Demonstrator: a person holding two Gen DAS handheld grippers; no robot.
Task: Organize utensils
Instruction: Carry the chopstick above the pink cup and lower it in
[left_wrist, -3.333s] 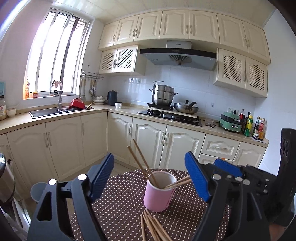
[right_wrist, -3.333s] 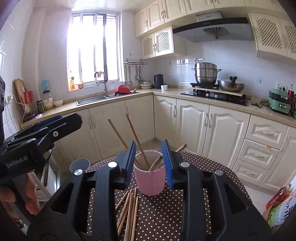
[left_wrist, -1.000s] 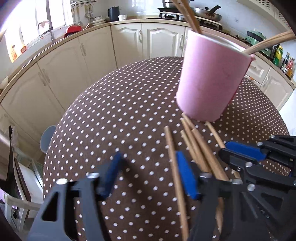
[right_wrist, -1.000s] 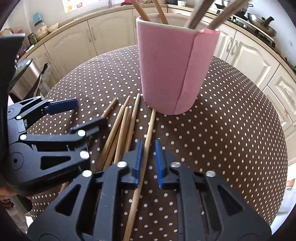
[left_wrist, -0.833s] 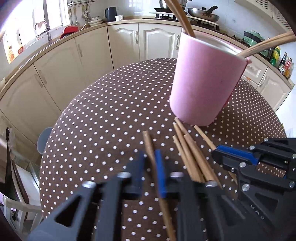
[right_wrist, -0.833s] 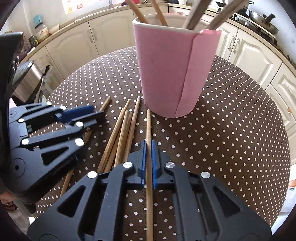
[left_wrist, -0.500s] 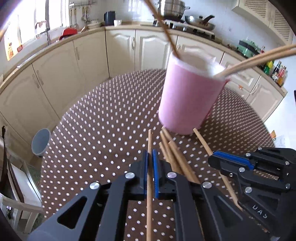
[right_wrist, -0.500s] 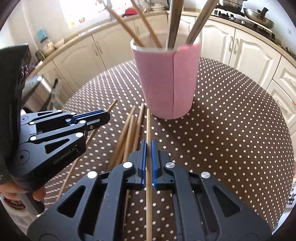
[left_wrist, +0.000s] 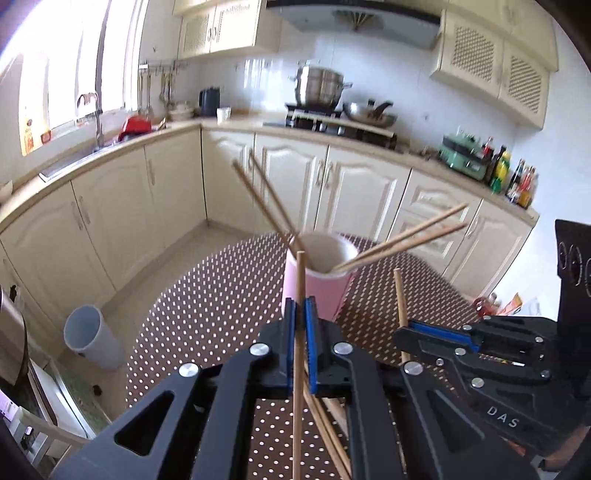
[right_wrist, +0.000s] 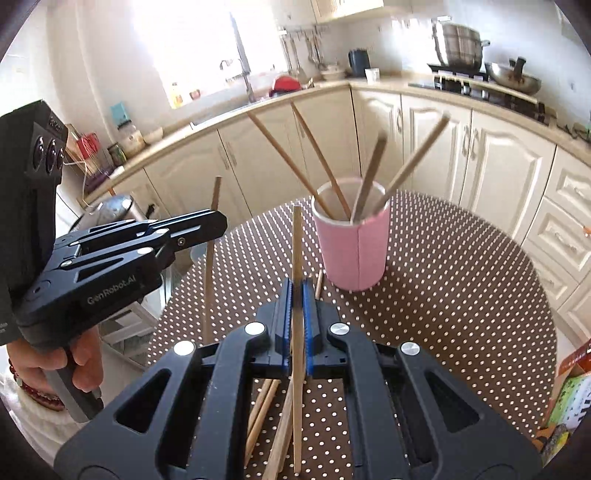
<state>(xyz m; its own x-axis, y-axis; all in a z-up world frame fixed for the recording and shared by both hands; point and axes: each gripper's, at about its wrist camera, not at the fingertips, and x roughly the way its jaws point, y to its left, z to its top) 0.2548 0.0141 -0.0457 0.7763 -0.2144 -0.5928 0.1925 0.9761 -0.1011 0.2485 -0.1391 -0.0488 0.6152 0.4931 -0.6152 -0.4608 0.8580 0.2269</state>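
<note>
A pink cup with several wooden chopsticks in it stands on the brown dotted round table. My left gripper is shut on one chopstick, held up above the table before the cup. My right gripper is shut on another chopstick, also lifted. Each gripper shows in the other's view: the right one, the left one. Several loose chopsticks lie on the table under the grippers.
A grey bin stands on the floor left of the table. Kitchen cabinets and a counter with pots run behind. A metal pot sits left of the table. Packets lie at the right edge.
Both grippers closed on a chopstick each about a second ago and have since lifted them off the table, tilting upward so the cup now sits farther ahead.
</note>
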